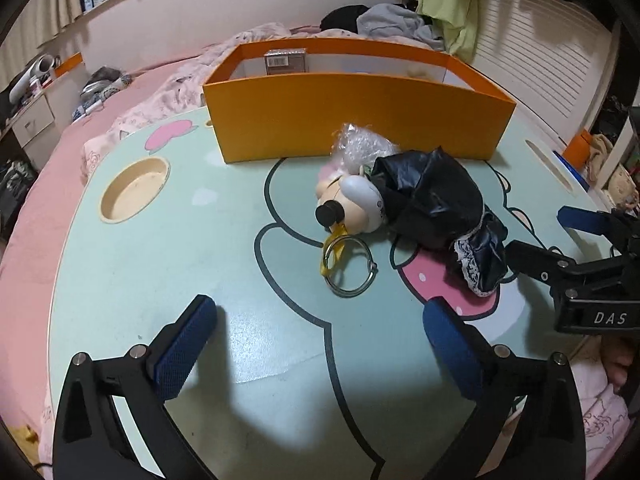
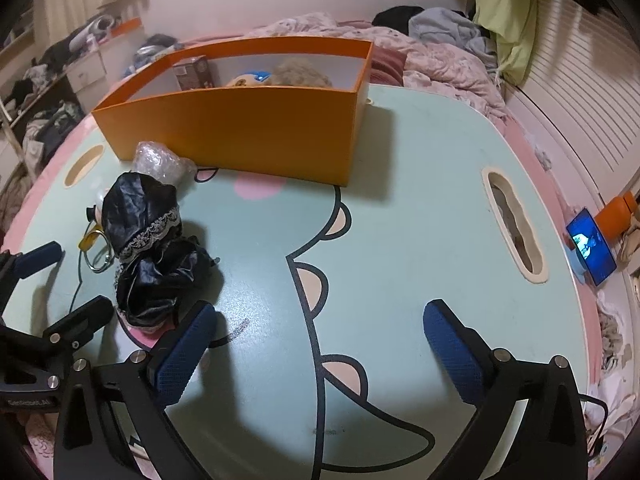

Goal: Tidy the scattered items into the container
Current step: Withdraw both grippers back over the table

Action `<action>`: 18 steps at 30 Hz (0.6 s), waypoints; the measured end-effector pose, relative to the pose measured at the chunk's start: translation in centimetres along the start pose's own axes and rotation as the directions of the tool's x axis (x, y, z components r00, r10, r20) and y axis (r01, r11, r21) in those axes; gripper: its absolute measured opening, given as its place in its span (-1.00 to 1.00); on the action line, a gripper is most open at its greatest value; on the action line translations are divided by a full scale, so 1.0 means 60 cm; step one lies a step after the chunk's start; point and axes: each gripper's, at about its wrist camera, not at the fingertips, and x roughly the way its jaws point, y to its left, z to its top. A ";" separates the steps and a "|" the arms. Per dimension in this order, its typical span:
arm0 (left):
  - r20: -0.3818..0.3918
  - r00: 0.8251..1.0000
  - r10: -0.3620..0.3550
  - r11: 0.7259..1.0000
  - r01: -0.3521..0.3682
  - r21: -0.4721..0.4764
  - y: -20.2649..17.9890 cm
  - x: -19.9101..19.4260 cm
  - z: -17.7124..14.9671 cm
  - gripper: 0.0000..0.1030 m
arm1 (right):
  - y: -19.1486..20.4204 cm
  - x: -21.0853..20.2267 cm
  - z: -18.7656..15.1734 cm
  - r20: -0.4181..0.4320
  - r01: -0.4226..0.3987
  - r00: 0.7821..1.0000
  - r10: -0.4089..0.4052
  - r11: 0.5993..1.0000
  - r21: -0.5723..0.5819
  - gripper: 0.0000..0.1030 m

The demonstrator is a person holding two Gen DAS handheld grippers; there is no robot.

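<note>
Through the left wrist camera we see our left tongs (image 1: 320,340) spread wide above the pale green counter (image 1: 168,248), with nothing between the blue pads (image 1: 184,344). Ahead, against the far edge, stands the orange box (image 1: 356,120), open at the top, with a small brown carton (image 1: 286,61) leaning at its back wall. Just in front of the box lies a heap of loose things: a crumpled clear plastic bag (image 1: 362,148) touching the box wall, a doll head (image 1: 352,204) with a black nose, and black shiny cloth (image 1: 436,204) with lace trim spilling to the right. A metal ring (image 1: 352,268) and a yellow strap (image 1: 334,252) lie just near the doll head. At the right edge our right tongs (image 1: 544,240) come into view beside the cloth, fingers apart. A round cup hollow (image 1: 134,190) sits in the counter at left.

Through the right wrist camera our right tongs (image 2: 320,340) are likewise spread, holding nothing. The black cloth (image 2: 148,248) lies just left of the left pad (image 2: 184,348), with the plastic bag (image 2: 160,162) beyond it by the orange box (image 2: 240,132). Inside the box we see the carton (image 2: 194,74), a tan fuzzy toy (image 2: 300,74) and something yellow and blue (image 2: 248,79). Our left tongs (image 2: 56,280) show at the left edge, open. A lit phone (image 2: 592,246) stands off the counter at right, beside a slot (image 2: 514,224) in the surface.
</note>
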 end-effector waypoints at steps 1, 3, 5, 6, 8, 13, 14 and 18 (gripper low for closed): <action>0.001 1.000 0.000 1.000 0.000 0.000 0.001 0.000 -0.001 0.99 | 0.002 -0.001 0.000 0.001 0.000 1.000 0.000 1.000 -0.001 1.00; 0.003 1.000 -0.001 1.000 0.001 0.001 0.000 -0.001 -0.001 0.99 | 0.004 -0.001 0.001 0.001 0.001 1.000 -0.001 1.000 -0.002 1.00; 0.003 1.000 -0.001 1.000 0.001 0.001 -0.002 -0.003 0.003 0.99 | 0.004 0.000 0.003 0.004 0.000 1.000 0.000 1.000 -0.003 1.00; 0.003 1.000 -0.001 1.000 0.001 0.001 -0.002 -0.003 0.002 0.99 | 0.004 0.000 0.004 0.006 -0.001 1.000 0.001 1.000 -0.005 1.00; 0.004 1.000 -0.001 1.000 0.001 0.001 -0.003 -0.003 0.004 0.99 | 0.004 0.000 0.004 0.006 -0.002 1.000 0.002 1.000 -0.005 1.00; 0.004 1.000 -0.001 1.000 0.001 0.001 -0.004 -0.005 0.003 0.99 | 0.003 -0.001 0.003 0.010 -0.003 1.000 0.003 1.000 -0.003 1.00; 0.004 1.000 -0.001 1.000 0.001 0.001 -0.004 -0.005 0.003 0.99 | 0.003 -0.001 0.004 0.011 -0.003 1.000 0.003 1.000 -0.002 1.00; 0.004 1.000 -0.001 1.000 0.001 0.001 -0.004 -0.005 0.003 0.99 | 0.003 -0.001 0.004 0.014 -0.003 1.000 0.003 1.000 -0.001 1.00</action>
